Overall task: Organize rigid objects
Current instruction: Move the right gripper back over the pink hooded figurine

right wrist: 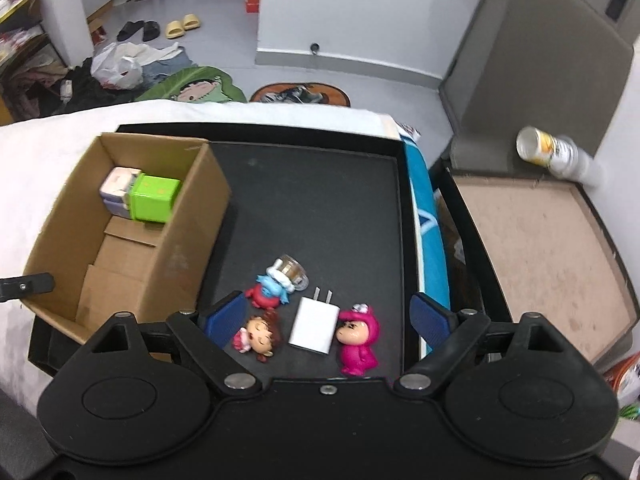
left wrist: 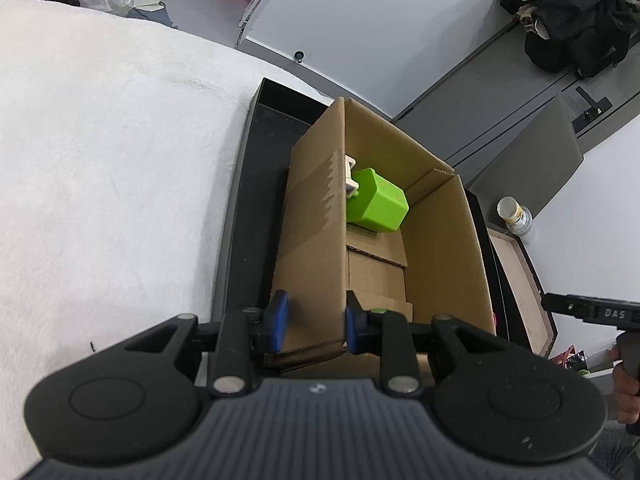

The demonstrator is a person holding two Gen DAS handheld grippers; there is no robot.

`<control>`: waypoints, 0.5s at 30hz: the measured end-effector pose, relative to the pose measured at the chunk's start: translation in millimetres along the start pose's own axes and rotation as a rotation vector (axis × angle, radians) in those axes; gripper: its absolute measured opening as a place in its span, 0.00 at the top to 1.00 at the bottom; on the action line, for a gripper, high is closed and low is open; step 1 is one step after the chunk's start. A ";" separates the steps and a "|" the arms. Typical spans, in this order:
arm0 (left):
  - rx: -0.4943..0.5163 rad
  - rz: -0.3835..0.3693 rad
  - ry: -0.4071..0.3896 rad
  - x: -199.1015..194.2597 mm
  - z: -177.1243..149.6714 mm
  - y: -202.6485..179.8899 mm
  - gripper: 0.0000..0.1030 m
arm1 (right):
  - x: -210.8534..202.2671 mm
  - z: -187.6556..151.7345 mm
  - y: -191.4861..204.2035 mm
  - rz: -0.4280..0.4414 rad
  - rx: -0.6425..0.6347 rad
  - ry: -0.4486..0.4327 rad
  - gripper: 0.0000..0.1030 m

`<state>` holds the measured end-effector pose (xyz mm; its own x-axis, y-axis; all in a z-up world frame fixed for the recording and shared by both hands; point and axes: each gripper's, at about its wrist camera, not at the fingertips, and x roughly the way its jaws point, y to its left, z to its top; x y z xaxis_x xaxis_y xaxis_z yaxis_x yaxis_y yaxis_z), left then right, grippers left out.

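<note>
My left gripper (left wrist: 314, 314) is shut on the near left wall of the open cardboard box (left wrist: 440, 248), one blue pad outside and one inside. In the box lie a green block (left wrist: 376, 200) and a white piece (left wrist: 350, 178). The box (right wrist: 188, 248) stands at the left of the black tray (right wrist: 320, 200). My right gripper (right wrist: 325, 308) hangs open over the tray's near end. Between and below its fingers lie a white charger (right wrist: 314, 326), a pink figurine (right wrist: 360, 340), a brown-haired doll (right wrist: 258, 334), a blue-red figurine (right wrist: 270, 290) and a small clear jar (right wrist: 292, 270).
The tray rests on a white blanket (left wrist: 100, 160). To its right run a blue cloth (right wrist: 424, 216) and a brown-topped side table (right wrist: 540, 260) with a can (right wrist: 556, 152) at its far edge. Clothes, bags and slippers litter the floor beyond.
</note>
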<state>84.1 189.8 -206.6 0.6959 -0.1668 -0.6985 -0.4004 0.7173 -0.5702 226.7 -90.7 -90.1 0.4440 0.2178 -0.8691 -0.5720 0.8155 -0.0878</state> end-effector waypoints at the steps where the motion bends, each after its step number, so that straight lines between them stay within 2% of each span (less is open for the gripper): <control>1: 0.001 0.000 0.000 0.0 0.0 0.0 0.75 | 4.3 -1.2 -4.3 -0.002 0.012 0.011 0.19; 10: -0.003 -0.001 0.000 0.1 -0.5 1.5 0.75 | 43.1 -7.7 -26.2 -0.012 0.087 0.095 0.37; 12: -0.003 -0.001 0.000 0.1 -0.6 1.9 0.75 | 52.3 -8.6 -28.0 -0.003 0.099 0.118 0.47; 15: -0.003 -0.001 0.001 0.1 -0.8 2.0 0.74 | 62.3 -9.0 -30.3 0.011 0.121 0.142 0.54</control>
<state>82.9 190.6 -208.2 0.6958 -0.1679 -0.6984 -0.4018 0.7149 -0.5722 265.5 -106.7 -146.0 0.3313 0.1565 -0.9305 -0.4858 0.8737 -0.0261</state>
